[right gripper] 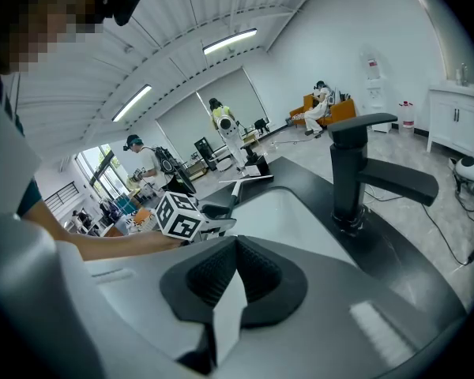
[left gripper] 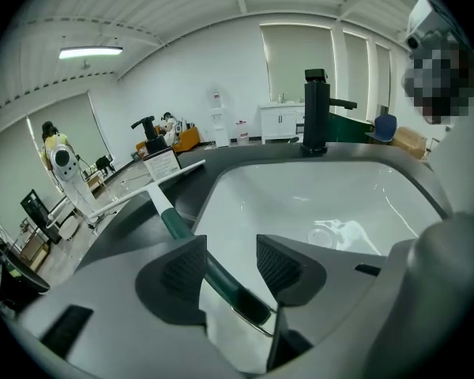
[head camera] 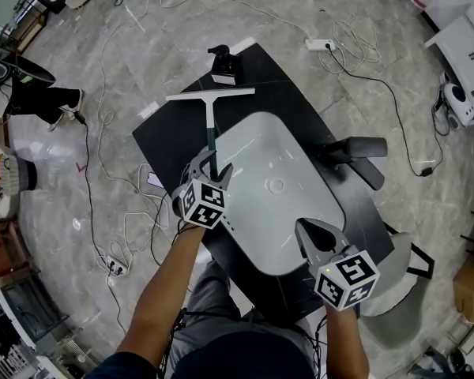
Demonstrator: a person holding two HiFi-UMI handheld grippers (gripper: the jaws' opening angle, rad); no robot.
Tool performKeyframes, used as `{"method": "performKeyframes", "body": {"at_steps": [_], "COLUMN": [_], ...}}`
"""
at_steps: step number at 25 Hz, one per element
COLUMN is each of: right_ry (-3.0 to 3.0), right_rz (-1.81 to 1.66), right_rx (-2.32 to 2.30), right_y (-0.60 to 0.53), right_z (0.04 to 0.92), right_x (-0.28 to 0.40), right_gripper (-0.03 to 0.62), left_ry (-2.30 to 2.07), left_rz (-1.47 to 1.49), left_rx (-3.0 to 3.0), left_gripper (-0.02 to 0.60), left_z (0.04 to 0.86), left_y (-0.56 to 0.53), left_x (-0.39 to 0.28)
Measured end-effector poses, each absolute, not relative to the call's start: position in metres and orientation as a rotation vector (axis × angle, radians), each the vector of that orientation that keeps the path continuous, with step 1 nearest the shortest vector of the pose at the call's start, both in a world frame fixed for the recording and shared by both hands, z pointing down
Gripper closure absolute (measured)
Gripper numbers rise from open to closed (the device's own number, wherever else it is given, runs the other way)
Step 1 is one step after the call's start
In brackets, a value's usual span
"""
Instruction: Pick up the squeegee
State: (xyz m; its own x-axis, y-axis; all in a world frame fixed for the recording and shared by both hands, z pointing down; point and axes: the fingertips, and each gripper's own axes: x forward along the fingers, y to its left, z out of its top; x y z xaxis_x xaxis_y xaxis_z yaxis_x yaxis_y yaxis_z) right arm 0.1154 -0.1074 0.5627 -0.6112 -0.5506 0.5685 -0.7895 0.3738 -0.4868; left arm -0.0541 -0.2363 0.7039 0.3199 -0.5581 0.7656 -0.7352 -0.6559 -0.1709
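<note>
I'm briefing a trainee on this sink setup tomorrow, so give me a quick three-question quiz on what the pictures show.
1. True or false: the right gripper has its jaws shut on nothing.
2. What passes between the open jaws of the left gripper? A. the faucet B. the squeegee handle C. a cable
3. Fill in: the squeegee blade lies on the black ____, beyond the sink.
Key: 1 true; 2 B; 3 counter.

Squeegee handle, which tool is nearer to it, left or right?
Left. The left tool straddles the squeegee at its green handle, jaws apart. The right tool hangs shut by the sink's near right rim, away from it.
</note>
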Motion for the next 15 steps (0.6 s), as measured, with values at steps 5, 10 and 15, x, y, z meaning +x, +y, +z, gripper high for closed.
{"method": "performKeyframes", "body": {"at_steps": [5,10,15], "right_ry": [-2.321,-2.319,-2.314], "right_rz": [1.091,1.092,1.095], "right_rx": [1.174,1.173,1.175], "right_y": [-0.1054,-0.1057,-0.1070], "right_z": [0.5658,0.5662,0.5685], "right_x": [0.1156,0.1167,0.1172], "right_gripper": [0.583,0.583,0.583], "left_ry": [-1.188,-1.215,-1.214], "left_rz": [1.244,1.215,1.212], "left_rx": [2.361,2.358,2.347], "left_gripper": [0.419,0.490,0.518], "left_z": [0.7069,0.7039,0.7074], "left_y": [-0.2382,-0.2424,-0.2445], "left_x": [-0.0565,-0.0603,-0.0631]}}
